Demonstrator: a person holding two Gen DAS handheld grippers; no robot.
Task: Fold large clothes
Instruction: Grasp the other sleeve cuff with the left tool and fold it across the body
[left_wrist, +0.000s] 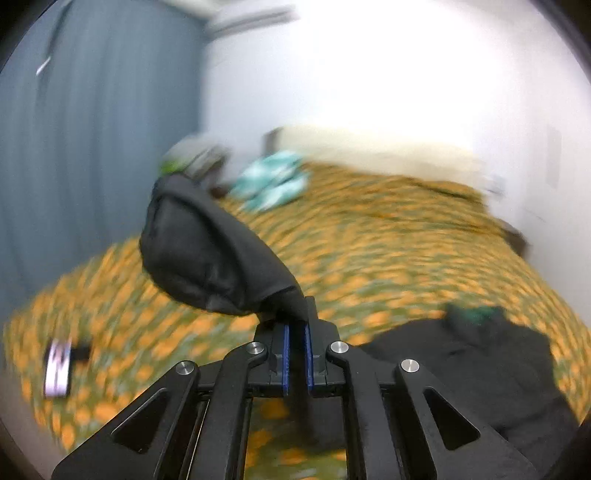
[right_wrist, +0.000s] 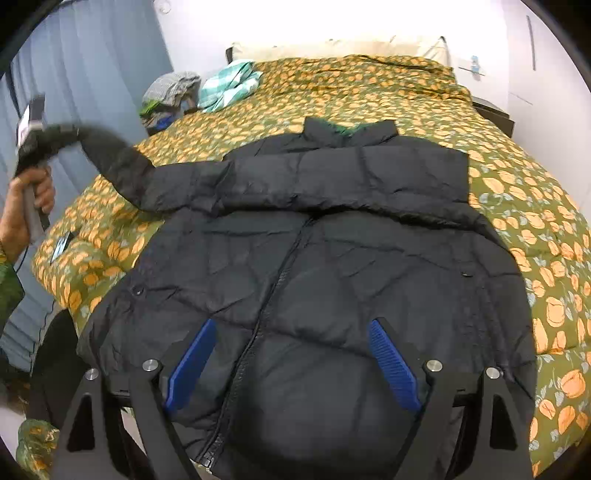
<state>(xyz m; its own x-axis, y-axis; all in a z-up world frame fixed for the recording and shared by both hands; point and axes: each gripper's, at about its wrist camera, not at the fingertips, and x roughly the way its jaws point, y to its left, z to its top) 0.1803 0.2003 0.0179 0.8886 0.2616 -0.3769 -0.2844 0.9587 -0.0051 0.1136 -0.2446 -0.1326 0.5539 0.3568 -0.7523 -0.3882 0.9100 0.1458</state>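
Note:
A black puffer jacket (right_wrist: 314, 266) lies front up on the bed, zip closed, collar toward the headboard. Its right sleeve is folded across the chest. My left gripper (left_wrist: 296, 325) is shut on the cuff of the left sleeve (left_wrist: 207, 251) and holds it lifted above the bed's left side; in the right wrist view the sleeve (right_wrist: 110, 155) stretches up to that gripper (right_wrist: 33, 140). My right gripper (right_wrist: 291, 332) is open and empty, hovering over the jacket's lower front. The jacket body also shows in the left wrist view (left_wrist: 461, 369).
The bed has an orange-and-green floral cover (right_wrist: 369, 88). A teal checked cloth (right_wrist: 229, 86) and a pile of clothes (right_wrist: 170, 96) lie at the far left. A phone (right_wrist: 61, 243) lies on the left edge. Grey curtains (right_wrist: 92, 66) hang at left.

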